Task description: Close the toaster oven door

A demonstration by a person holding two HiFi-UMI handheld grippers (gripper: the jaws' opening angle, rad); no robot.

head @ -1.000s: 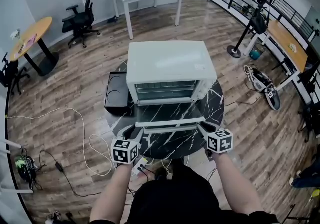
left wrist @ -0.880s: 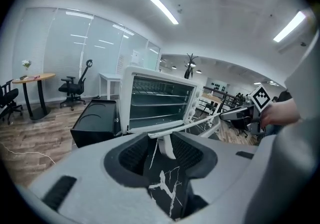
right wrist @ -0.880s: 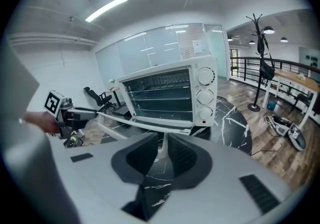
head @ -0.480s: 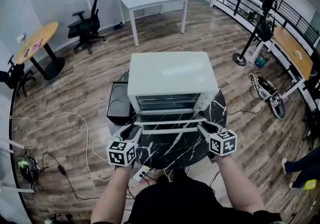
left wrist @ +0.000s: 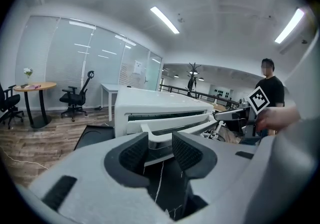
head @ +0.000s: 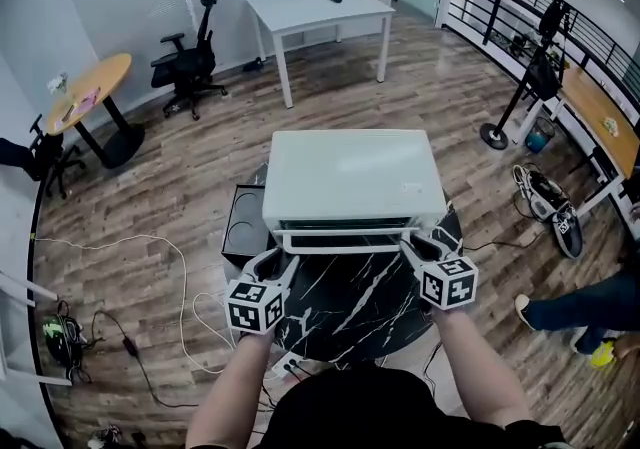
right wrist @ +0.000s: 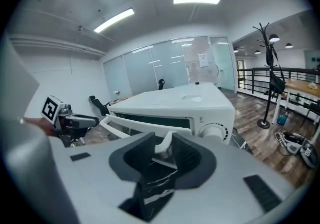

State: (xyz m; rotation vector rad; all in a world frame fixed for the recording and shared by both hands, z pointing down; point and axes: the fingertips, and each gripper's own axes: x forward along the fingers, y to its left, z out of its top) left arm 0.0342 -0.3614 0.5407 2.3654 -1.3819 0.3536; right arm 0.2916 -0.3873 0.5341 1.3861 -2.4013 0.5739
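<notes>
A white toaster oven [head: 350, 177] stands on a round black marble table [head: 350, 312]. Its door is tipped up almost against the front, leaving a narrow dark gap. The white door handle [head: 345, 248] runs along the door's top edge. My left gripper [head: 278, 259] holds the handle's left end, whose bracket [left wrist: 156, 138] sits between the pads. My right gripper [head: 412, 245] is at the handle's right end, its jaws closing on the bracket [right wrist: 162, 144] between them. In the right gripper view a round knob [right wrist: 213, 130] shows on the oven's front.
A black tray [head: 240, 227] lies on the table left of the oven. Cables [head: 180, 287] and a power strip trail on the wood floor by the table. A white desk [head: 320, 7] stands behind the oven. A person's legs [head: 570, 312] are at the right.
The door has swung up from lying flat open to nearly closed. Both grippers rose and moved toward the oven, staying at the handle's ends.
</notes>
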